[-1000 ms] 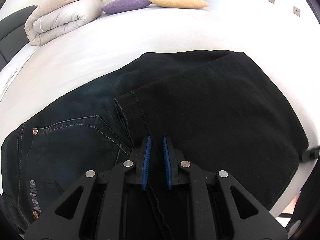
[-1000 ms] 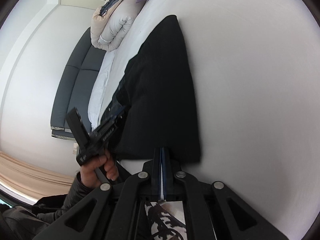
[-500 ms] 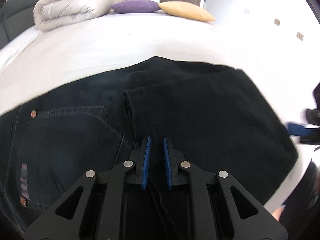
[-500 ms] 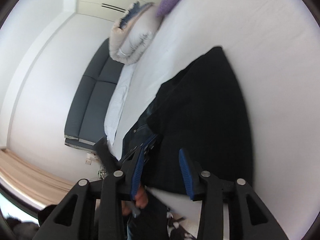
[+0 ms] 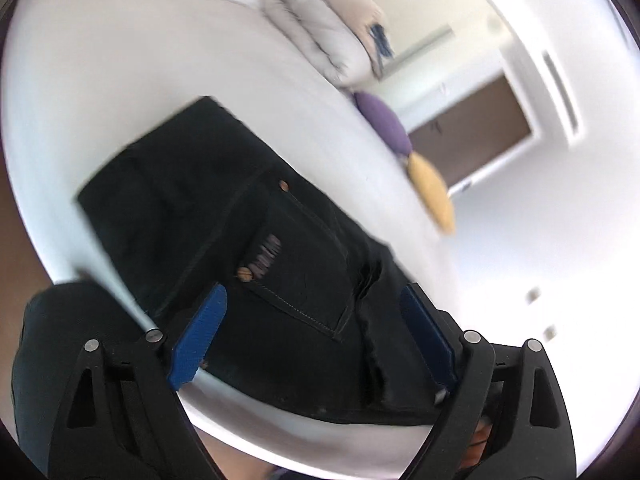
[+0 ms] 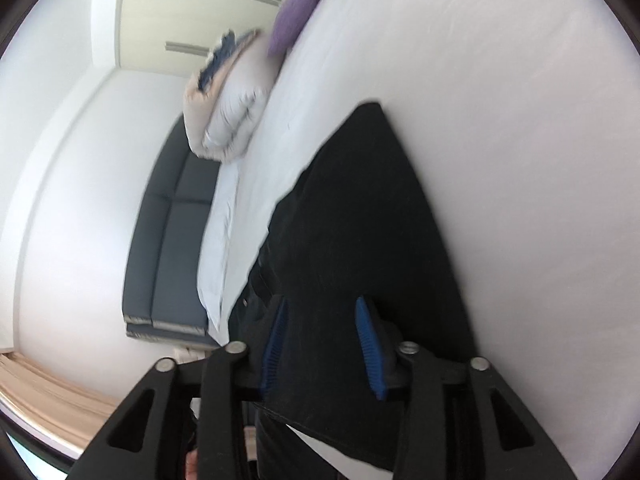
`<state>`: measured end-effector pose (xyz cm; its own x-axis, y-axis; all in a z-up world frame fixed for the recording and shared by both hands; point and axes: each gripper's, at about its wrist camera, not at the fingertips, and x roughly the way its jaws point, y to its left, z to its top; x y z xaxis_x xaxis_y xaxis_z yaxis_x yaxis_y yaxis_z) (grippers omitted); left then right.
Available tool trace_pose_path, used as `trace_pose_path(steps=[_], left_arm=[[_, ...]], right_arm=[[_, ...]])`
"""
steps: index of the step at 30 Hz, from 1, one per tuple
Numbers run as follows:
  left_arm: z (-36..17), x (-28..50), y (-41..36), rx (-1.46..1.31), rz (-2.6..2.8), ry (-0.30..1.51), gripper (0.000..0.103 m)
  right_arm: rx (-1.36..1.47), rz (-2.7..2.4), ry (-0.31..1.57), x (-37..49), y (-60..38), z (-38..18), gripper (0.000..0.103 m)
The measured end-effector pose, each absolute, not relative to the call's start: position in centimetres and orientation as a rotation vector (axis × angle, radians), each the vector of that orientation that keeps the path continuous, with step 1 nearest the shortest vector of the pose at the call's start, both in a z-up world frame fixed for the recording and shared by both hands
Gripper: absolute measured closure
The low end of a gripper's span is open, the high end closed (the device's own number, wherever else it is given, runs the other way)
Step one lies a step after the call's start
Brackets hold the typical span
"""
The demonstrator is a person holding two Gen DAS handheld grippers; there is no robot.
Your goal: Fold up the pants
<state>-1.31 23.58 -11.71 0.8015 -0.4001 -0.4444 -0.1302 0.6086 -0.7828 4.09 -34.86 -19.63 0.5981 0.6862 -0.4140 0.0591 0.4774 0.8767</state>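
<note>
Left black two-finger gripper with blue pads (image 5: pixel 312 340): jaws opening wide, gripping nothing, above folded black denim pants (image 5: pixel 248 216). Right matching gripper (image 6: pixel 322 348): jaws opening, partway apart, likewise gripping nothing, fabric showing between pads. Pants flat on white bed sheet (image 6: pixel 500 120). Beyond: folded beige duvet (image 5: pixel 328 36), purple cushion (image 5: pixel 384 122), yellow cushion (image 5: pixel 432 192).

Left wrist view: close over the pants (image 5: pixel 248 216), rolled, facing across the bed (image 5: pixel 120 72) toward the pillows. Right wrist view: close, tilted, along the pants (image 6: pixel 360 240). Both share pants, duvet (image 6: pixel 228 116), pillows.
</note>
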Motion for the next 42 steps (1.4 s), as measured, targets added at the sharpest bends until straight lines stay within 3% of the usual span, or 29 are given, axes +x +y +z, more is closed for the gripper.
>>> trace_pose_path(steps=[5,9,22,32,42], left_arm=[[-14.2,-4.0,27.4,-1.244,-0.145,0.592,0.015],[-16.8,-4.4,28.3,-1.402,-0.102,0.652,0.015],[-19.5,-2.6,28.3,-1.449,-0.118,0.651,0.015],[-20.0,-3.8,29.1,-1.484,-0.044,0.647,0.025],[-21.3,-2.5,33.4,-1.509,0.009,0.637,0.025]], right_arm=[[1.018,0.461,0.864,4.0,-34.7,-19.6,0.049],[0.998,0.464,0.868,3.9,-34.7,-19.5,0.049],[0.990,0.472,0.868,3.5,-34.8,-19.6,0.049],[0.983,0.469,0.867,3.4,-34.5,-19.3,0.049],[0.980,0.470,0.869,3.5,-34.4,-19.3,0.049]])
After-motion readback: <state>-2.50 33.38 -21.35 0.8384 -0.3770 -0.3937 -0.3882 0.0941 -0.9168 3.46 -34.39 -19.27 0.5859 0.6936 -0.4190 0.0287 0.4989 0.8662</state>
